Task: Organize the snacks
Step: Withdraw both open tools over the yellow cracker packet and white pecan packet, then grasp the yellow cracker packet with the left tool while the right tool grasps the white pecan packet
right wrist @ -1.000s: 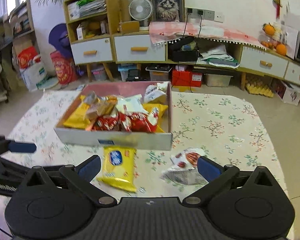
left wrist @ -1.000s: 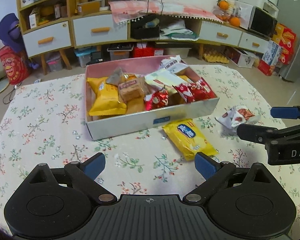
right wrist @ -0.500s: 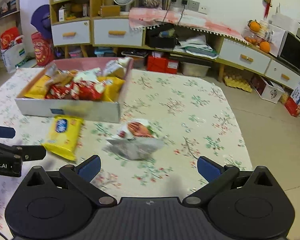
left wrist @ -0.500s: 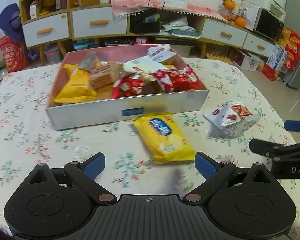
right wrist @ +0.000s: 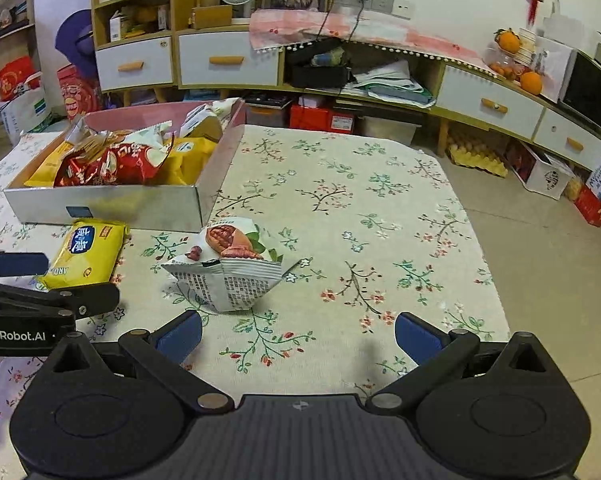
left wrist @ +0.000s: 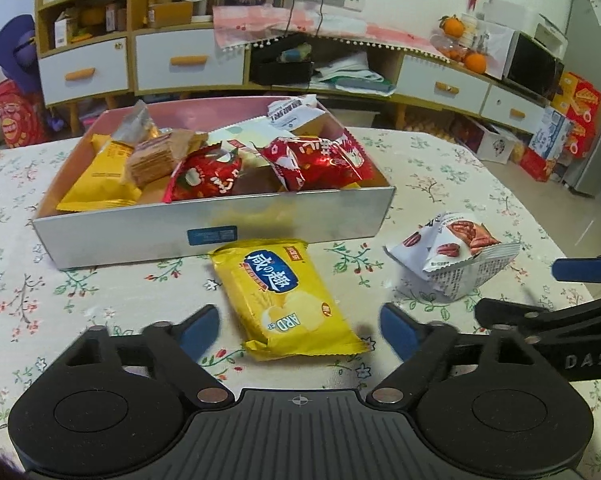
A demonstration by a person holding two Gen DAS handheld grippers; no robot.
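Both tongs have dropped lower and closer to the table vs a sec ago; the two loose packs now sit much nearer my tips.

Task status: most snacks are already in the box (left wrist: pixel 204 236), which lies ahead of both tongs. Two left out on the floral cloth (right wrist: pixel 340 200): the yellow biscuit pack (left wrist: pixel 288 300) and the white nut pouch (right wrist: pixel 228 272).

Left tongs (left wrist: pixel 300 326): jaws closing w/ the near end of the yellow pack betw. them, blue pads not yet pressing on it, so nothing held. Pack lies flat, its far end just by the box's front wall.

Right tongs (right wrist: pixel 298 336): spread wide, empty; the nut pouch is just ahead, nearer my left finger than centre. It stands puffed up, apart from the box.

Pose: both point forward and down at the table, side by side, each seen at the edge of the other's view.
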